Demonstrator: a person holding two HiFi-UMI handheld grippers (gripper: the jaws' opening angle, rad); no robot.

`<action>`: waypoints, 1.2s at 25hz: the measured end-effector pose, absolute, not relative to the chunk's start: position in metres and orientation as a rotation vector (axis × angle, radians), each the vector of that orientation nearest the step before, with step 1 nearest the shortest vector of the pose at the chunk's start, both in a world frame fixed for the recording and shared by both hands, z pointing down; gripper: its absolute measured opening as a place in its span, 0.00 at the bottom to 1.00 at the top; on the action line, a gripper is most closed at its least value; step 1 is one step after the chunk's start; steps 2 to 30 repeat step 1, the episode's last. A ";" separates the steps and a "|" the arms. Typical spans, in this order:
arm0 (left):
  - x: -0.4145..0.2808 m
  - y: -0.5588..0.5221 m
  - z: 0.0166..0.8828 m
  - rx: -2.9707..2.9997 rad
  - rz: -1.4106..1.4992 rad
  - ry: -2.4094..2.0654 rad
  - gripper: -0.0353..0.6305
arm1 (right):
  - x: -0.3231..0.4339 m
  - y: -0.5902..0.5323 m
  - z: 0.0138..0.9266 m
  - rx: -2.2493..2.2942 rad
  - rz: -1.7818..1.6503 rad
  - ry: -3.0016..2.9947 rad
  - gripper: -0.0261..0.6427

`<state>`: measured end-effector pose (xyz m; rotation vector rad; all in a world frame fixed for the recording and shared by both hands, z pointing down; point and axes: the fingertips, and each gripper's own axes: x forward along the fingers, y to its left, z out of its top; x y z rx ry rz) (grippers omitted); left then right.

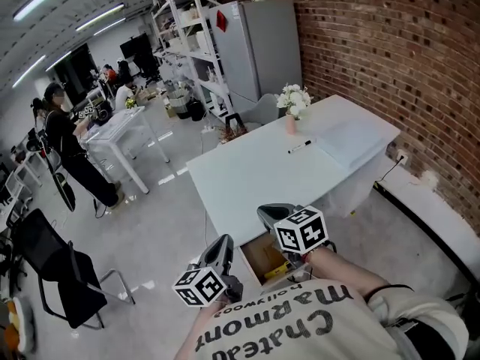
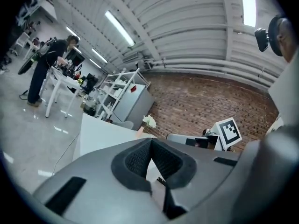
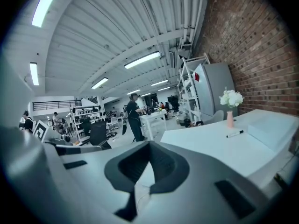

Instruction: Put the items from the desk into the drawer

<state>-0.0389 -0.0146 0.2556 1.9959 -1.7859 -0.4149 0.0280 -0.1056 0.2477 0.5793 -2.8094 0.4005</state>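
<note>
Head view alone shows the open drawer (image 1: 262, 258) under the surface (image 1: 247, 178); left gripper (image 2: 150, 143) and right gripper (image 3: 148, 146) jaws together, empty.

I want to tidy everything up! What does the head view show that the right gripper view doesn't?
Only the head view: the open brown drawer below the white rectangular desk. Only the right gripper view: the right gripper up close, its dark ribbed pads shut together with nothing between. Both: that desk, the black marker pen, the pink vase of white flowers, the red brick wall.
</note>
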 end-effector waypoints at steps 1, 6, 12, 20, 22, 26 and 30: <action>-0.038 -0.015 0.258 1.991 -0.418 -1.785 0.06 | 0.029 -0.107 0.250 0.578 0.400 -2.805 0.04; -0.038 -0.015 0.258 1.991 -0.418 -1.785 0.06 | 0.029 -0.107 0.250 0.578 0.400 -2.805 0.04; -0.038 -0.015 0.258 1.991 -0.418 -1.785 0.06 | 0.029 -0.107 0.250 0.578 0.400 -2.805 0.04; -0.038 -0.015 0.258 1.991 -0.418 -1.785 0.06 | 0.029 -0.107 0.250 0.578 0.400 -2.805 0.04; -0.038 -0.015 0.258 1.991 -0.418 -1.785 0.06 | 0.029 -0.107 0.250 0.578 0.400 -2.805 0.04; -0.038 -0.015 0.258 1.991 -0.418 -1.785 0.06 | 0.029 -0.107 0.250 0.578 0.400 -2.805 0.04; -0.038 -0.015 0.258 1.991 -0.418 -1.785 0.06 | 0.029 -0.107 0.250 0.578 0.400 -2.805 0.04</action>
